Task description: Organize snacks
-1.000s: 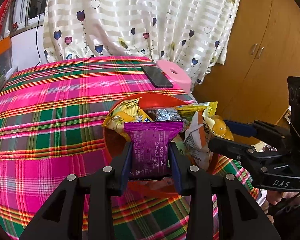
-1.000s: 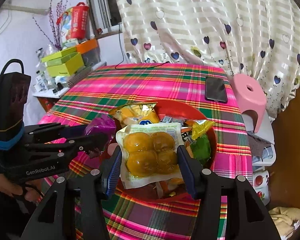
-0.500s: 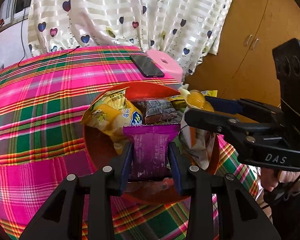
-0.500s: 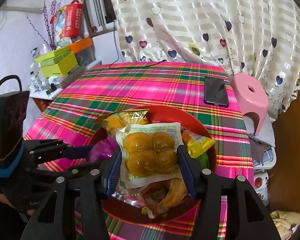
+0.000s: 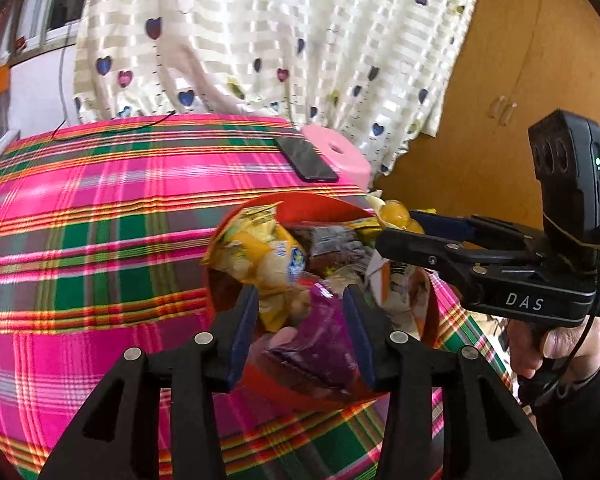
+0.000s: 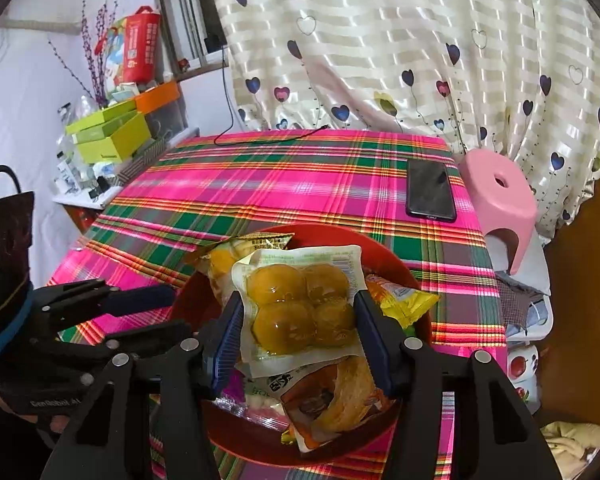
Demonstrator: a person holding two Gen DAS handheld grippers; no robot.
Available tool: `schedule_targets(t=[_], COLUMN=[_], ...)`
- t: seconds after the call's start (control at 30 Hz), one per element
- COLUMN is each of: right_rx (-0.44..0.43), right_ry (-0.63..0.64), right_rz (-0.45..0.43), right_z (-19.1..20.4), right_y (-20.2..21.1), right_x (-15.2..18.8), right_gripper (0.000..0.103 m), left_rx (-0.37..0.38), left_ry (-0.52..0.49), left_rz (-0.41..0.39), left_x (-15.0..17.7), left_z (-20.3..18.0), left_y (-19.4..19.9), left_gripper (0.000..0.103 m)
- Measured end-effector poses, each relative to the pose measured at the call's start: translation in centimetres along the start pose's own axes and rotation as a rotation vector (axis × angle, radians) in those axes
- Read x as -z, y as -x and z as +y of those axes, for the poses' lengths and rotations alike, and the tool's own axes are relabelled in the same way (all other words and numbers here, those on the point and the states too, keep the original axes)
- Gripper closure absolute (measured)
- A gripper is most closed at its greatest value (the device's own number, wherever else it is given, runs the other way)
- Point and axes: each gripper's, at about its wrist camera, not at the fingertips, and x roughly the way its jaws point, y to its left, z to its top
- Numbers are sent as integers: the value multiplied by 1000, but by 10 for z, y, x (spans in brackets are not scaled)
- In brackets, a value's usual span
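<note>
Now the left tongs (image 5: pixel 300 330) stand parted over the red bowl (image 5: pixel 320 206), a purple packet (image 5: pixel 324 344) loose between them (blurred). Right tongs (image 6: pixel 298 334) are clamped on a clear pack (image 6: pixel 300 308) of four yellow balls above that bowl, which sits on the plaid worktop (image 6: pixel 284 184).

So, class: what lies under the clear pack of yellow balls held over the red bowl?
Under the clear pack of yellow balls lies an orange-printed pastry packet; the red bowl floor beneath stays covered.
</note>
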Motion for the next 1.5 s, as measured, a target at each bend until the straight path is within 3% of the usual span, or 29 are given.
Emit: schedule_targets(t=[0.3,0.8,1.0,1.2,1.5], right_rx=[-24,-66,-36,22,37], right_ry=[41,-41,-102,-160,-215], right_rz=[35,-59,-80,-107,-71], right_z=[13,3,-9,-24,-26], right_y=[-14,37,57,70,66], right_x=[4,25,42,53,60], right_gripper=[47,46,46,53,53], left_rx=[-21,-57,-56,-54,-91], left_ry=[37,68,59,54,51], left_rz=[7,-7,-16,-12,-7], left_x=[7,22,26,30,33], left_z=[12,16,9,3,-7], left_y=[10,29,37,39,40], left_gripper=[58,58,58,58,58])
